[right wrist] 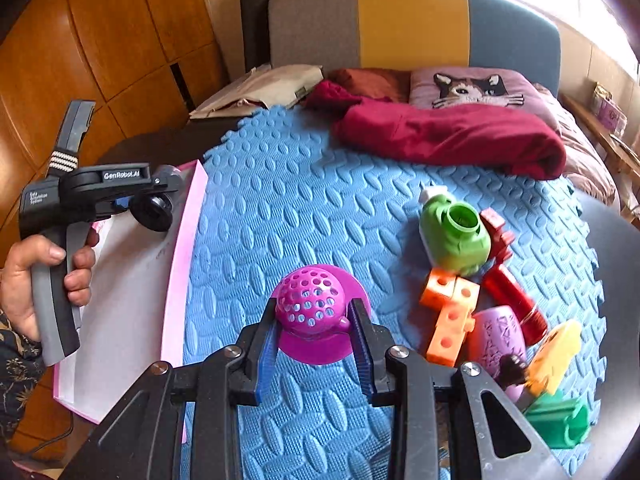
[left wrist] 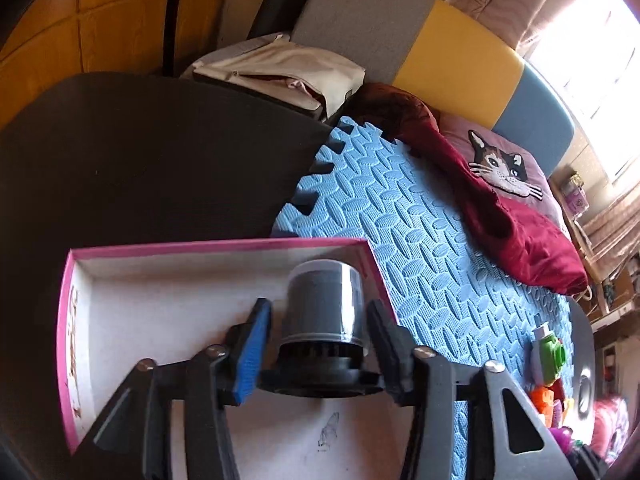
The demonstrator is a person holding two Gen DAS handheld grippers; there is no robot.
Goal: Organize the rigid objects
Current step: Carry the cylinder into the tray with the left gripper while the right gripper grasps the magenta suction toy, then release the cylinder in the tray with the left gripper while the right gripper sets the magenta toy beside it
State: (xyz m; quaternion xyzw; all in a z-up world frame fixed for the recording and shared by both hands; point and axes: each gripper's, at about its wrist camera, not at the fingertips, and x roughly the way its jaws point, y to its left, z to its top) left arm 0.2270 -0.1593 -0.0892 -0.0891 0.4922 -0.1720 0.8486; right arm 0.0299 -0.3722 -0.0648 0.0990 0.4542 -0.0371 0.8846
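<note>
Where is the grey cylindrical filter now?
Left wrist view: the grey cylindrical filter stands in the pink-rimmed box near its right wall, between the left gripper's open fingers.

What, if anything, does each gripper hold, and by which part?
The right gripper clamps the magenta perforated plastic dome by its sides. The left gripper holds nothing; the grey cylindrical canister stands free between its jaws.

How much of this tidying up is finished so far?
Barely started. A grey cylinder with a black base stands in the pink-rimmed white box, the open left gripper around it. The right gripper holds a magenta perforated dome. The green bottle, orange block and others remain on the blue mat.
</note>
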